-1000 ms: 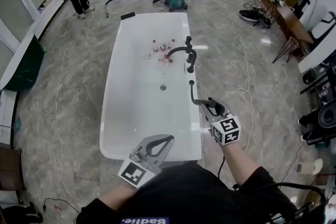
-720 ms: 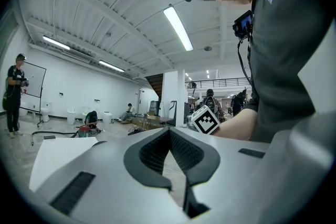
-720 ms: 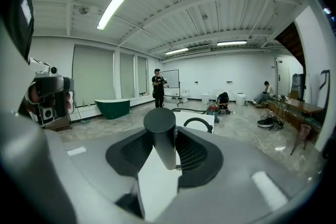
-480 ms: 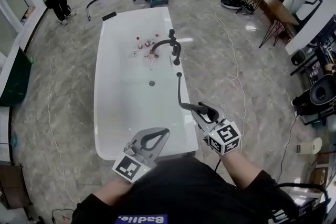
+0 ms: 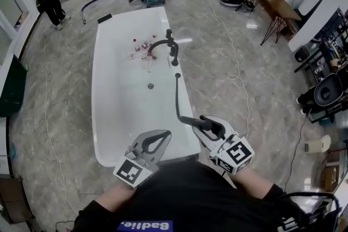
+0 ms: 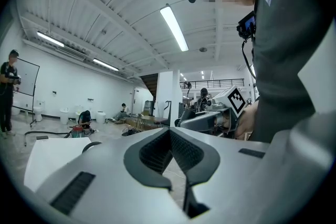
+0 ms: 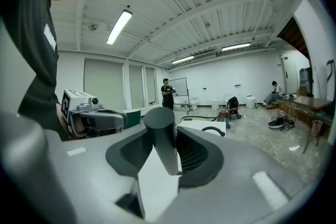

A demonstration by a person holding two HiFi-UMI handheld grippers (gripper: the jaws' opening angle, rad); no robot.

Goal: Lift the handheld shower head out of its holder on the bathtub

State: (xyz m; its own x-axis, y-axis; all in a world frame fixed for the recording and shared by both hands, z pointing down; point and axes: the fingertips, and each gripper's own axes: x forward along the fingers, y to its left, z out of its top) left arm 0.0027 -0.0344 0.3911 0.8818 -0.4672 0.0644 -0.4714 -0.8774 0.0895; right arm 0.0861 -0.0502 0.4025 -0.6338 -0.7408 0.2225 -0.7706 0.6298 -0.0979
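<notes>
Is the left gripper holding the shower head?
No, the left gripper has its jaws together with nothing between them, while the right gripper grips the shower head.

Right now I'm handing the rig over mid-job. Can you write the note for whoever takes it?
Left gripper: jaws shut, empty, over the bathtub's near end.
Right gripper: jaws shut on the shower head's dark handle.
Things: the shower head is held in the air at the bathtub's near right corner. Its hose runs back to the rim near the faucet.
Done: the shower head is out of its holder.
Left: probably nothing of the lift itself; mind the hose's slack.
</notes>
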